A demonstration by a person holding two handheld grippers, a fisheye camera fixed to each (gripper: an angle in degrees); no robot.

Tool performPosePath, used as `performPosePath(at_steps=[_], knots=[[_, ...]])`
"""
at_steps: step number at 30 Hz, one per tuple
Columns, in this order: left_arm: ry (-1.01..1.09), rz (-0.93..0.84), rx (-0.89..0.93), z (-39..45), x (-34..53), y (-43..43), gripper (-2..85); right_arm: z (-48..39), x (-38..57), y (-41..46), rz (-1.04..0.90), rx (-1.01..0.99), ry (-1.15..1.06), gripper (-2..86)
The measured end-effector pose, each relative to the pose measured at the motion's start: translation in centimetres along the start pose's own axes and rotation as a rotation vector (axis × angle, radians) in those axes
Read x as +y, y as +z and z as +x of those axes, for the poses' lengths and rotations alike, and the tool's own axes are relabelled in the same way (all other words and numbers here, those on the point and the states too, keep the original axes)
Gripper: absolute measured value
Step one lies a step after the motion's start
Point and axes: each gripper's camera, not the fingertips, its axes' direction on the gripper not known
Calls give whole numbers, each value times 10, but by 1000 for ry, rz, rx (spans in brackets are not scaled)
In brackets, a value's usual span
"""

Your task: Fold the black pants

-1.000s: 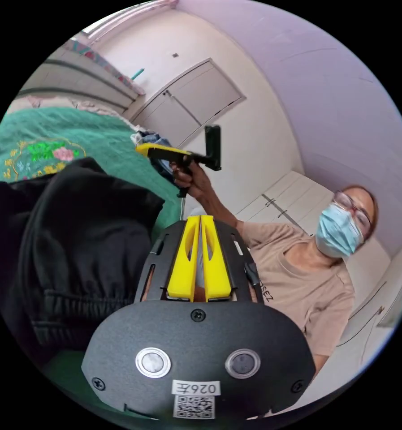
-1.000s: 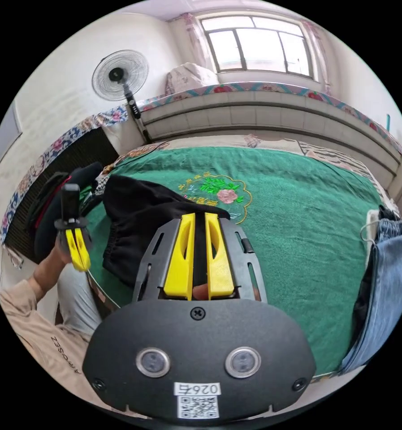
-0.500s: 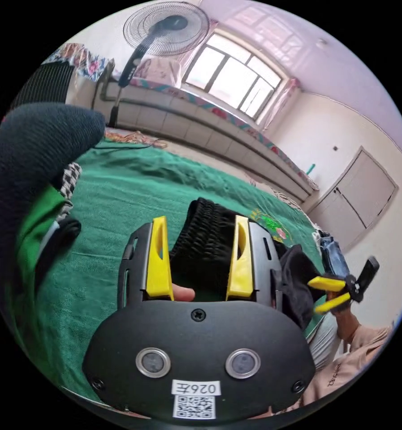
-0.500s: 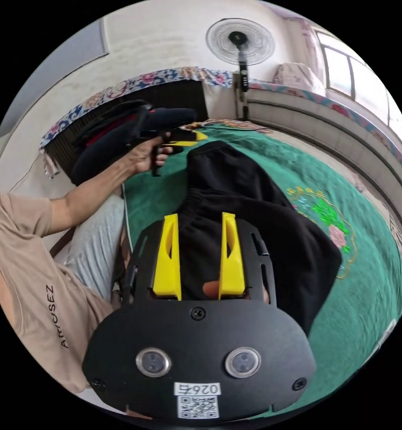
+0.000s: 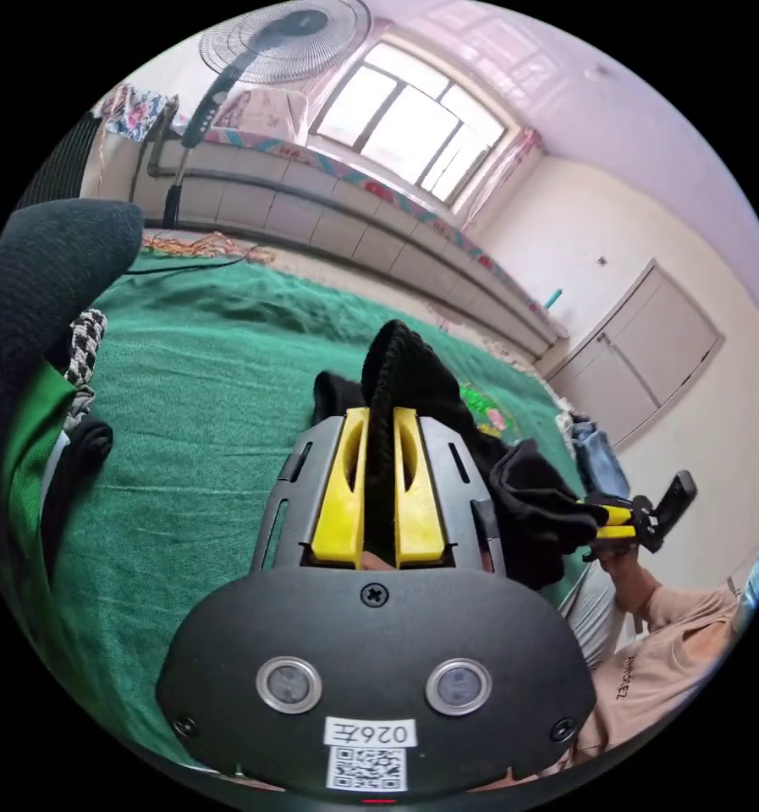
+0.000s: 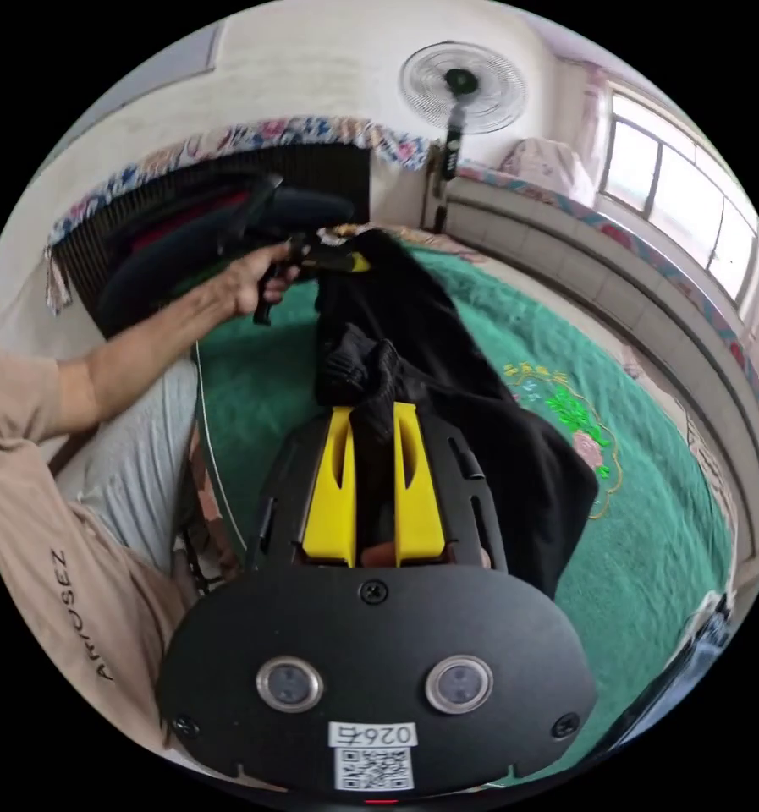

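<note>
1. The left gripper point(image 5: 382, 482), yellow-jawed on a black body, pinches a ribbed, gathered edge of the black fabric pants point(image 5: 413, 389), seemingly the elastic waistband, with both jaws pressed onto the cloth.
2. The right gripper point(image 6: 372, 474), built the same, pinches another bunched part of that edge, so the band runs between the two grippers.
3. From there the pants trail away across the green embroidered bed cover point(image 6: 650, 541), one end raised off the cover and the rest lying on it in a loose heap.
4. Judged from this, the task is at its start: both grips are made, but no flat fold shows. Spreading the pants out on the cover, laying leg on leg and folding them over all seem left to do.
</note>
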Motion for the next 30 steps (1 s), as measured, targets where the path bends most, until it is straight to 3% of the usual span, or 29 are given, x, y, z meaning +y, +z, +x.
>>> performPosePath(at_steps=[5, 8, 13, 17, 20, 22, 24, 30], knots=[[-61, 333, -45, 1, 40, -94, 49, 105, 76, -144, 292, 125, 329, 23], [-79, 415, -56, 0, 62, -131, 49, 164, 150, -225, 416, 258, 562, 23], [-189, 217, 6, -18, 72, -120, 62, 241, 283, -284, 237, 611, 995, 39], [-218, 290, -91, 5, 77, -136, 131, 274, 384, -302, 163, 616, 1255, 58], [-175, 312, -314, 44, 78, -150, 152, 264, 412, -330, 229, 714, 1276, 60], [-96, 304, -332, 68, 74, -143, 137, 257, 417, -339, 281, 754, 1252, 55], [6, 236, -304, 92, 63, -123, 120, 261, 415, -333, 290, 711, 1208, 51], [250, -76, -339, 157, 27, -24, 141, 306, 376, -255, 71, 488, 1054, 60]])
